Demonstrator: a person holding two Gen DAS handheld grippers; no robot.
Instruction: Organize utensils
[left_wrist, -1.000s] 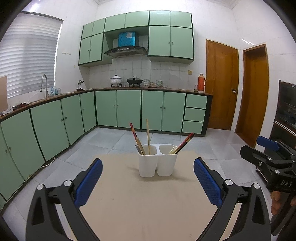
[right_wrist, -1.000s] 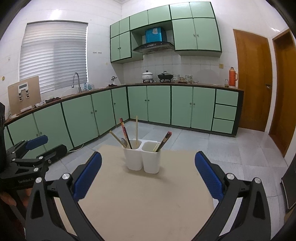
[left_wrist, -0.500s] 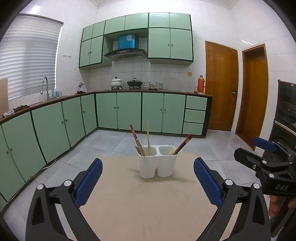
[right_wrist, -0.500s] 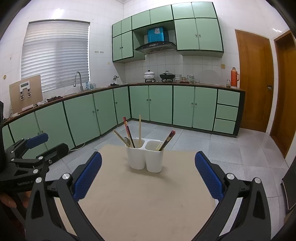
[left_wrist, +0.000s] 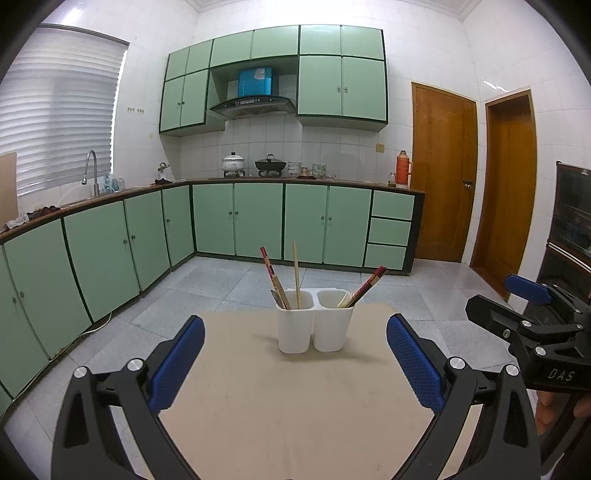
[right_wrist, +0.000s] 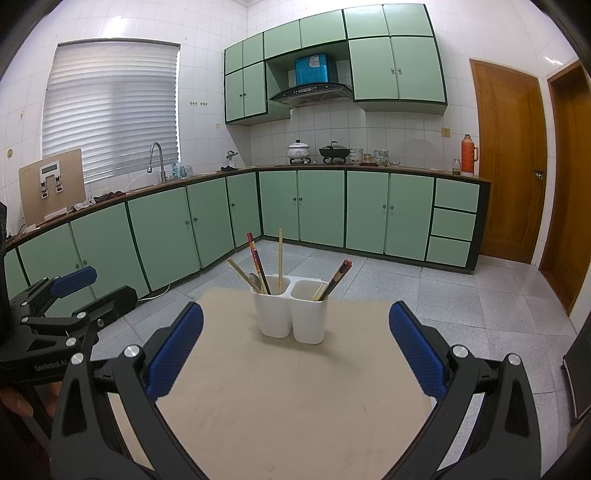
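The left claw (left_wrist: 295, 363) is held level over the near part of the beige desk (left_wrist: 295, 413), its blue pads (left_wrist: 177, 363) spread wide with nothing between them. Ahead, toward the desk's far edge, stands the white two-cup utensil holder (left_wrist: 314, 325). Its left cup holds a dark red chopstick (left_wrist: 271, 275), a pale wooden chopstick (left_wrist: 295, 273) and a spoon (left_wrist: 276, 297); its right cup holds dark red chopsticks (left_wrist: 367, 286) leaning right, beside pale ones. The right claw (right_wrist: 295, 354) hovers level beside the left one, pointing the same way, its pads equally wide apart and empty. Fingers of the person's right hand (left_wrist: 546, 410) show below it at the left view's edge.
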